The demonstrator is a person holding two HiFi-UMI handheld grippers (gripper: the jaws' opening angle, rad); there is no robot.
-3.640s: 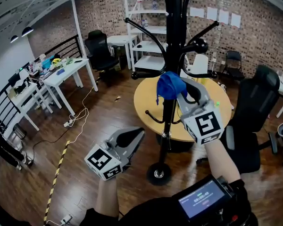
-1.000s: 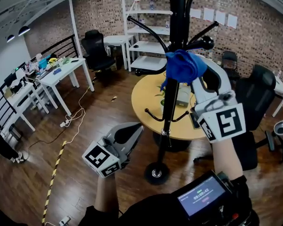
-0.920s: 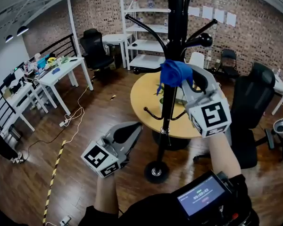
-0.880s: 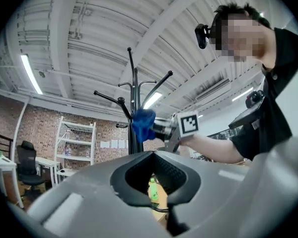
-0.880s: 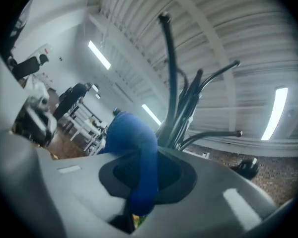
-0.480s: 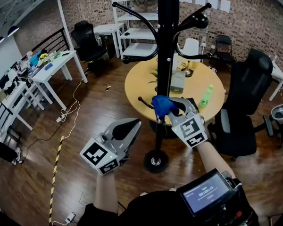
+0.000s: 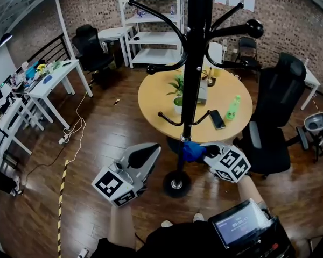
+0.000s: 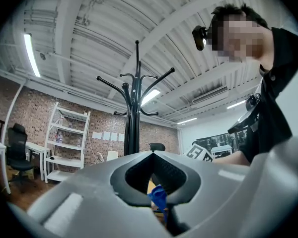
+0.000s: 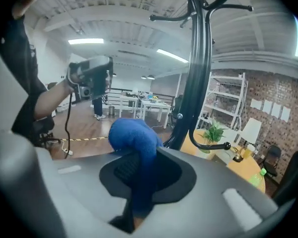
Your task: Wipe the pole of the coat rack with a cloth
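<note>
The black coat rack pole (image 7: 192, 74) rises from its round base (image 7: 176, 184) in front of me. My right gripper (image 7: 200, 151) is low on the pole, just above the base, shut on a blue cloth (image 7: 190, 150) that presses against the pole. The right gripper view has the cloth (image 9: 133, 137) bunched over the right gripper's (image 9: 149, 155) closed jaws, with the pole (image 9: 198, 83) just behind. My left gripper (image 7: 154, 149) hangs to the left of the pole, apart from it, shut and holding nothing. In its own view the left gripper (image 8: 153, 155) points up at the rack (image 8: 134, 113).
A round yellow table (image 7: 156, 106) stands just behind the rack with a plant (image 7: 177, 88), a phone (image 7: 217, 120) and a green bottle (image 7: 232, 107). A black office chair (image 7: 274, 117) is at the right. White desks (image 7: 48, 79) and a shelf (image 7: 151, 31) stand farther off.
My right gripper has slid the blue cloth down the pole, from hook height to just above the base. The left gripper has stayed in place.
</note>
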